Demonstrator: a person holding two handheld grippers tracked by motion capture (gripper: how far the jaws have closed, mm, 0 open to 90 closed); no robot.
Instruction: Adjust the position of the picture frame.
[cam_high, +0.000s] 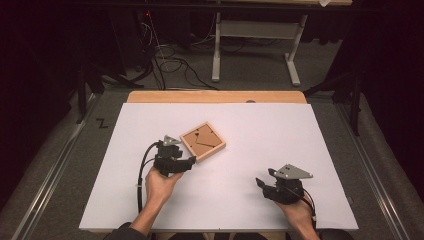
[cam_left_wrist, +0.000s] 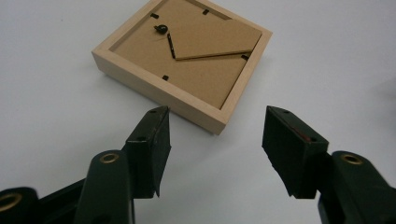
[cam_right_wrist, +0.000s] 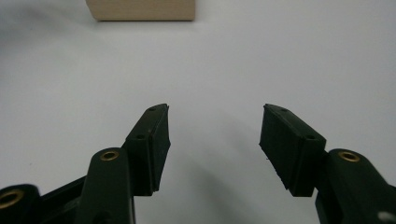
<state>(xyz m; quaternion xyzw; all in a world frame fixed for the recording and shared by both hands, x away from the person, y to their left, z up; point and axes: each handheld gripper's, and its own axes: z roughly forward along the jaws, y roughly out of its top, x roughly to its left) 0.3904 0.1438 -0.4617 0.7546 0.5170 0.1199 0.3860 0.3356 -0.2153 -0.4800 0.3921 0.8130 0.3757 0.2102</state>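
While both grippers sit low over the white table (cam_high: 300, 130), the scene reads so:
frame (cam_high: 202, 141): wooden, square, lying back-side up on table, left of centre, turned cornerwise; brown backing board with fold-out stand and small black clips facing up.
left gripper (cam_high: 191, 161): just near-left of frame, jaws pointing at its near corner; in left gripper view the frame (cam_left_wrist: 184, 60) corner lies just ahead of the jaws, not between pads; jaws apart, nothing held.
right gripper (cam_high: 259, 182): near right of table, well apart from frame, jaws pointing left; jaws spread, nothing between them; in right gripper view frame edge (cam_right_wrist: 140, 10) sits far ahead.
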